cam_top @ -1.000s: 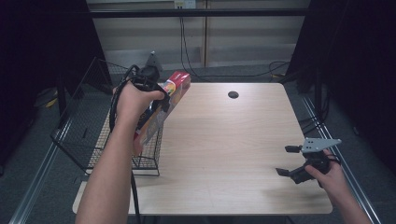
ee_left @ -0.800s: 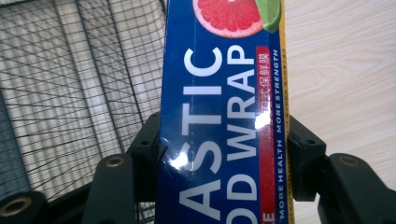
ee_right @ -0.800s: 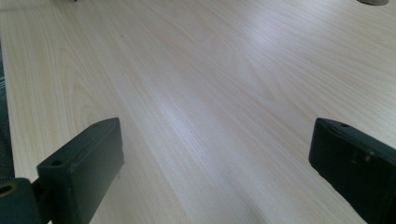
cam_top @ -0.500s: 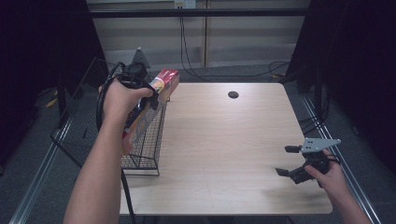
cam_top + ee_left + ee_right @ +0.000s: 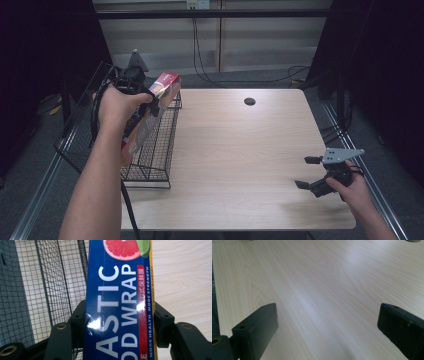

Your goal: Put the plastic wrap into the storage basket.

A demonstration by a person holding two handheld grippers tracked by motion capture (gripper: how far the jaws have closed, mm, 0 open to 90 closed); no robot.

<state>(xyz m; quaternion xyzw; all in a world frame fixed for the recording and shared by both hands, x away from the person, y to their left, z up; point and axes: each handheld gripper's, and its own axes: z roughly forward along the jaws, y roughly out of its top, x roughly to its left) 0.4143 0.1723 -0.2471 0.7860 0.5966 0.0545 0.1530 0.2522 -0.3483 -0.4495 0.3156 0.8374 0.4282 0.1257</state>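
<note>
Plastic-wrap box (image 5: 150, 107), clamped across its width in your left claw (image 5: 120, 322), has travelled leftward over the wire basket (image 5: 155, 150) at the counter (image 5: 240, 150) edge, suggesting imminent placement inside. Your right claw (image 5: 314, 172) stays wide open, empty, above the near right corner.

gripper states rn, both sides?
Left gripper: closed on the plastic wrap box, held above the wire basket.
Right gripper: open, holding nothing, low over the table.

blue box (image 5: 117, 302) reading "STIC", "D WRAP", "MORE HEALTH MORE STRENGTH"
</note>
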